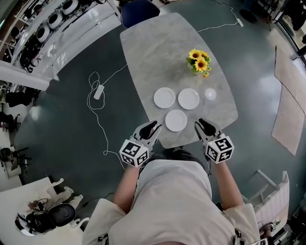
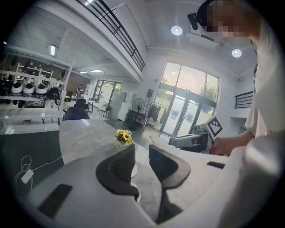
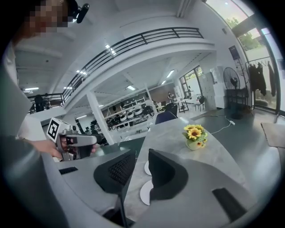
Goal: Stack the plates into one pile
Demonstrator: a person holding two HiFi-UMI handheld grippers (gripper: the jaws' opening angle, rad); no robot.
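Note:
Three white plates lie apart on the grey marble table (image 1: pixel 153 52): a left plate (image 1: pixel 164 97), a right plate (image 1: pixel 189 98) and a near plate (image 1: pixel 176 120). My left gripper (image 1: pixel 155 126) hovers at the table's near edge, left of the near plate, open and empty. My right gripper (image 1: pixel 200 123) hovers to that plate's right, also open and empty. In the left gripper view the left gripper (image 2: pixel 141 151) shows slivers of a plate (image 2: pixel 133 169) in its gap. In the right gripper view the right gripper (image 3: pixel 141 161) frames the near plate (image 3: pixel 145 192) and a farther plate (image 3: pixel 146 168).
A pot of sunflowers (image 1: pixel 199 61) stands behind the plates, toward the table's right edge. A small pale disc (image 1: pixel 210 94) lies right of the plates. A blue chair (image 1: pixel 138 12) is at the far end. A white cable with an adapter (image 1: pixel 99 91) runs over the floor on the left.

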